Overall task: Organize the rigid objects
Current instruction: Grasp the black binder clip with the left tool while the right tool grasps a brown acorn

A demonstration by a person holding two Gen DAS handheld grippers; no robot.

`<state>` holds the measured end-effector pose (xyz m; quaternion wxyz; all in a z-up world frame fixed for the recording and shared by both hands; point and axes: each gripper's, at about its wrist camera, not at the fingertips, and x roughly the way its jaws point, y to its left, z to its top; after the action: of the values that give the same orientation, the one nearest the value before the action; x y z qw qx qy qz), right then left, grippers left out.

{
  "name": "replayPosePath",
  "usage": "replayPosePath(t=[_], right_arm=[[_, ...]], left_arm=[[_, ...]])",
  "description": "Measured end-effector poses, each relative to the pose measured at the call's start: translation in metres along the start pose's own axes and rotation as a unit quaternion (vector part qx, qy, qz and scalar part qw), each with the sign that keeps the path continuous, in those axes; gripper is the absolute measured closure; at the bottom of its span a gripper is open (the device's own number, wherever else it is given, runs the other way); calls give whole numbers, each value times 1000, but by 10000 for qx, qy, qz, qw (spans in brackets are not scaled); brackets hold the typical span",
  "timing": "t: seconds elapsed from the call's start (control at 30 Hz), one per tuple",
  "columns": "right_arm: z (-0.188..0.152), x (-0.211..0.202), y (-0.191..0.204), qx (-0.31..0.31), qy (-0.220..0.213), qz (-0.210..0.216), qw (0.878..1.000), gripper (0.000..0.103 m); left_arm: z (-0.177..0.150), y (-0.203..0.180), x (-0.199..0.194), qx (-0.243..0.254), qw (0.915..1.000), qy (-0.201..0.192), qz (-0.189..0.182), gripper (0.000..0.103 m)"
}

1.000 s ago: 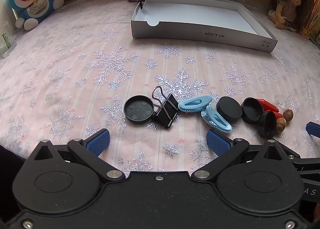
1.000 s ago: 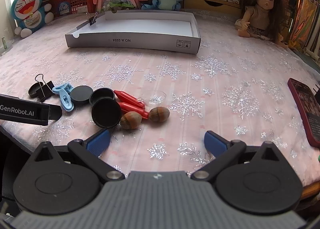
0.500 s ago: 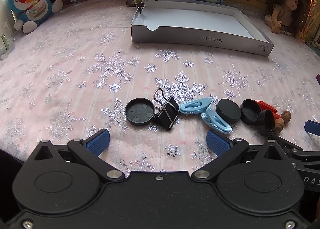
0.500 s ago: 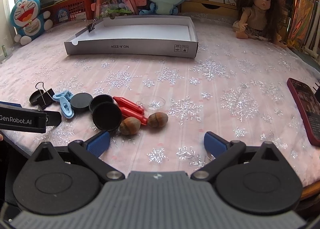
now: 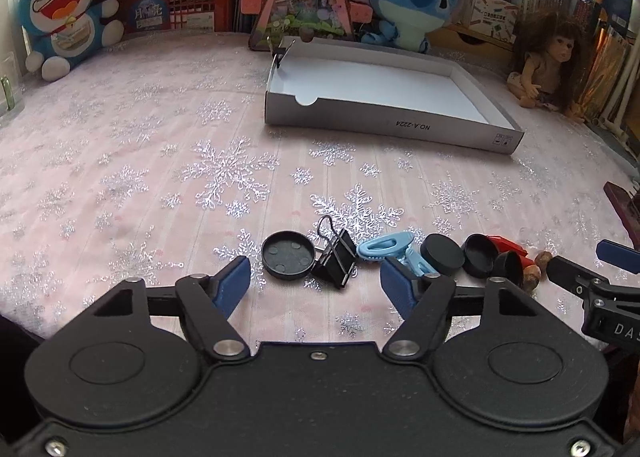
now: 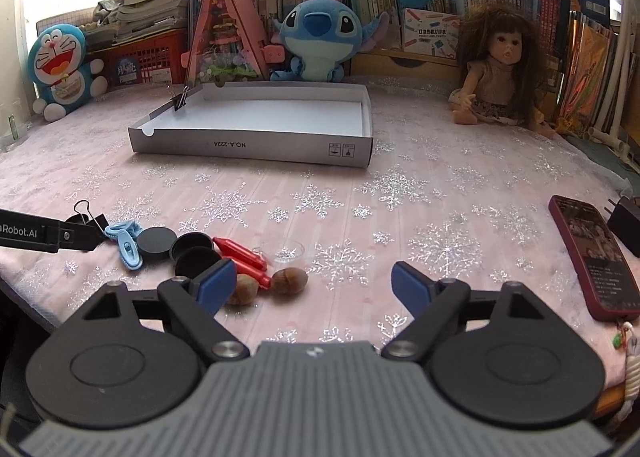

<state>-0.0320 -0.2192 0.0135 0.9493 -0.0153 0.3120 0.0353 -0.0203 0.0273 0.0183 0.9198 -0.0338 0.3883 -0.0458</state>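
A row of small things lies near the front edge of the pink snowflake cloth: a black round lid, a black binder clip, two light-blue clips, black caps, red pieces and two brown nuts. Behind them stands a shallow white box with a binder clip on its far left corner. My left gripper hovers just short of the lid and binder clip, its jaws closing with nothing between them. My right gripper hangs near the nuts, jaws closing, empty.
A red phone and a black charger lie at the right edge. A doll, a blue plush and a Doraemon plush line the back in front of bookshelves. A clear small dish sits beside the red pieces.
Both grippers' jaws have narrowed from wide open. Both views have tilted up, showing more of the back shelves. The objects on the cloth have not moved.
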Motion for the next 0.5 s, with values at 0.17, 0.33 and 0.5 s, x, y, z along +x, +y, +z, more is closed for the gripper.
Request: replayPosePath(t=[0.17, 0.33, 0.5], right_arm=[[2, -4, 1, -171, -124, -144, 9997, 25], [0, -3, 2, -263, -59, -136, 9995, 34], [-3, 1, 4, -334, 68, -133, 9993, 41]], left_arm=[[-2, -14, -9, 487, 9983, -280, -171, 60], [-4, -19, -6, 558, 9979, -209, -241, 76], [-7, -12, 0, 500, 9986, -52, -176, 80]])
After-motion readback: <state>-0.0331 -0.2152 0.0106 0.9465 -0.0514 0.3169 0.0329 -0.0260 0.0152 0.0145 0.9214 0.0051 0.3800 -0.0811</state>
